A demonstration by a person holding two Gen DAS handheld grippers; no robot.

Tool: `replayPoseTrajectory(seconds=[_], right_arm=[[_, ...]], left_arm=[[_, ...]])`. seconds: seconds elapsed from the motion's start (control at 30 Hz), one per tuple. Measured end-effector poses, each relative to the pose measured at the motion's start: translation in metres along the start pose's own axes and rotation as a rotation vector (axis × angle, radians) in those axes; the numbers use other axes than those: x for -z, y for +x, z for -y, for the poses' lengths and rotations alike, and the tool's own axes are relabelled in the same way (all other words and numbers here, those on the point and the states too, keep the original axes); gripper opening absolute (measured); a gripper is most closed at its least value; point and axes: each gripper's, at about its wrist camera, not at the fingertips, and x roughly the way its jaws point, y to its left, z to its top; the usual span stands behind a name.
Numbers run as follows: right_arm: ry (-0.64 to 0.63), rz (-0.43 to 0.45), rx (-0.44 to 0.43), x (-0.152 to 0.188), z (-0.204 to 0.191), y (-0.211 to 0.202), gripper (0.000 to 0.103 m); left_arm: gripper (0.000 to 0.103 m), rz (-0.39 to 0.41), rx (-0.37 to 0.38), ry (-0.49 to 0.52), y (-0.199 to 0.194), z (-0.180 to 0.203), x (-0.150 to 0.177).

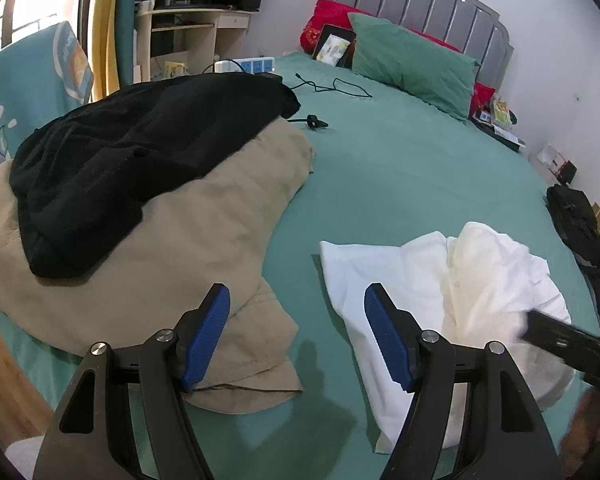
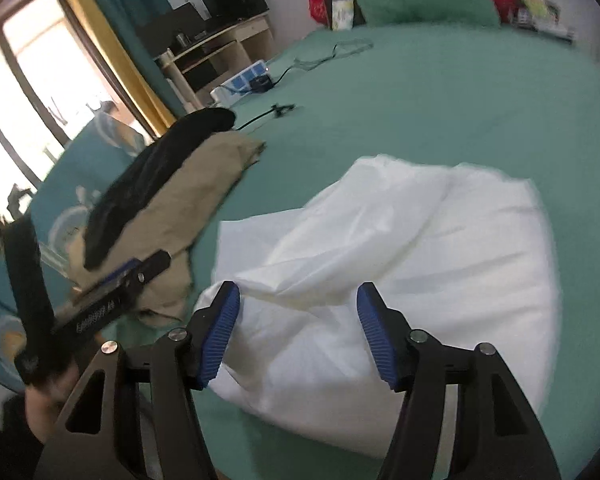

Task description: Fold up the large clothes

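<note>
A white garment (image 1: 440,292) lies loosely rumpled on the green bed (image 1: 400,168); it fills the middle of the right wrist view (image 2: 400,256). A tan garment (image 1: 160,264) with a black garment (image 1: 132,160) on top lies to its left, also in the right wrist view (image 2: 188,192). My left gripper (image 1: 298,300) is open and empty above the gap between the tan and white clothes. My right gripper (image 2: 298,298) is open and empty just above the white garment's near part.
A green pillow (image 1: 412,60) and red cushions (image 1: 332,20) lie at the headboard. A power strip (image 1: 246,66), cables (image 1: 332,86) and a small black clip (image 1: 312,120) lie on the bed. A desk (image 1: 196,28) stands at the far left. A black bag (image 1: 580,220) sits at the right.
</note>
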Motion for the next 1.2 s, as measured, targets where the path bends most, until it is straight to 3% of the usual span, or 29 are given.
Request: replayPoseTrajectory(seconds=[0.03, 0.13, 0.2, 0.3, 0.43, 0.57, 0.73, 0.87, 0.93, 1.07, 1.2], right_arm=[[0.009, -0.008, -0.010, -0.001, -0.002, 0.007, 0.062], [-0.064, 0.007, 0.012, -0.003, -0.025, 0.029, 0.078], [-0.128, 0.002, -0.015, -0.003, -0.043, 0.039, 0.080], [-0.235, -0.072, -0.136, 0.001, -0.070, 0.052, 0.079], [-0.341, -0.055, -0.105, 0.012, -0.084, 0.042, 0.080], [-0.252, 0.023, -0.037, 0.009, -0.054, 0.010, 0.080], [-0.038, 0.144, 0.121, 0.006, 0.022, -0.048, 0.080], [0.112, 0.148, 0.223, 0.016, 0.080, -0.069, 0.080], [0.162, 0.144, 0.231, 0.021, 0.100, -0.072, 0.080], [0.200, 0.123, 0.222, 0.029, 0.120, -0.068, 0.080], [0.247, 0.111, 0.124, 0.032, 0.132, -0.055, 0.079]], left_arm=[[0.073, -0.003, 0.004, -0.010, 0.000, -0.002, 0.000], [0.073, -0.022, 0.009, -0.047, 0.000, -0.011, -0.001], [0.073, -0.023, 0.013, -0.065, -0.001, -0.018, -0.002], [0.073, -0.021, 0.009, -0.069, -0.003, -0.021, -0.003], [0.073, -0.024, 0.010, -0.065, -0.003, -0.014, -0.005], [0.073, -0.063, 0.122, -0.042, 0.007, 0.005, -0.009], [0.073, -0.137, 0.252, 0.063, 0.036, 0.044, -0.014], [0.073, -0.228, 0.175, 0.154, 0.074, 0.068, -0.011], [0.073, -0.255, 0.073, 0.141, 0.090, 0.065, -0.010], [0.073, -0.176, -0.084, 0.021, 0.081, 0.035, -0.013], [0.073, -0.098, -0.123, -0.010, 0.063, 0.027, -0.019]])
